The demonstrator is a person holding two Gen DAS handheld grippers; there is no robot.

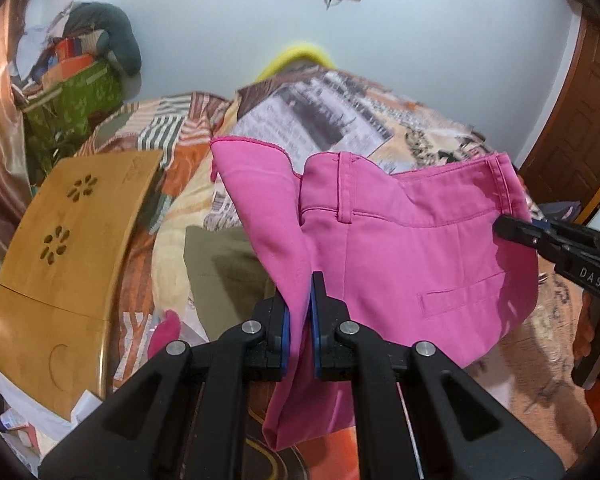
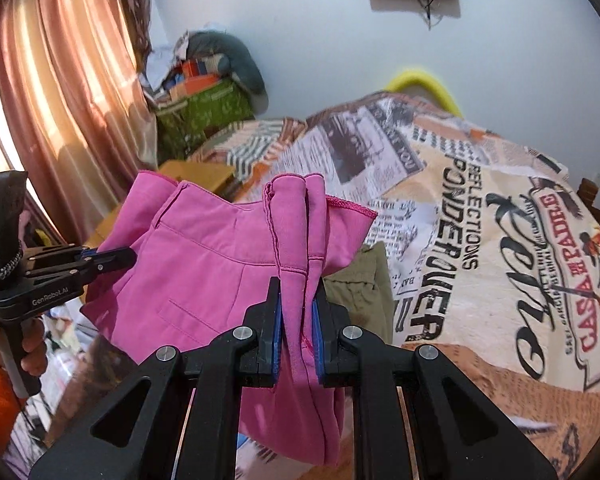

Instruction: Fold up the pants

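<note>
Left wrist view: the pink pants (image 1: pixel 400 248) were held up in the air above the bed (image 1: pixel 440 128), waistband uppermost with belt loops and a welt pocket facing the camera. The left gripper (image 1: pixel 299 320) was clamped on a bunched edge of the fabric, its blue-padded fingers (image 1: pixel 315 308) narrowed with cloth pinched between them. The right gripper (image 1: pixel 512 229) was seen at the far side, closed on the opposite end of the waistband. An olive garment (image 1: pixel 220 264) lay on the bed below, and a wooden lap tray (image 1: pixel 68 248) sat to the left. Right wrist view: the right gripper (image 2: pixel 296 320) was shut narrow on a thick gathered fold of the pants (image 2: pixel 204 264), several layers stacked between the fingers (image 2: pixel 275 320). The left gripper (image 2: pixel 116 259) was seen pinching the other end. The garment sagged between the two grips, not taut. Judged step: pants lifted and spread before being laid down folded. To be done well, the grippers should be drawn apart until the waistband is level and taut, both grips kept firm, and the cloth lowered onto bare bedspread clear of the olive garment, hem end touching down first so that no creases are trapped.
</note>
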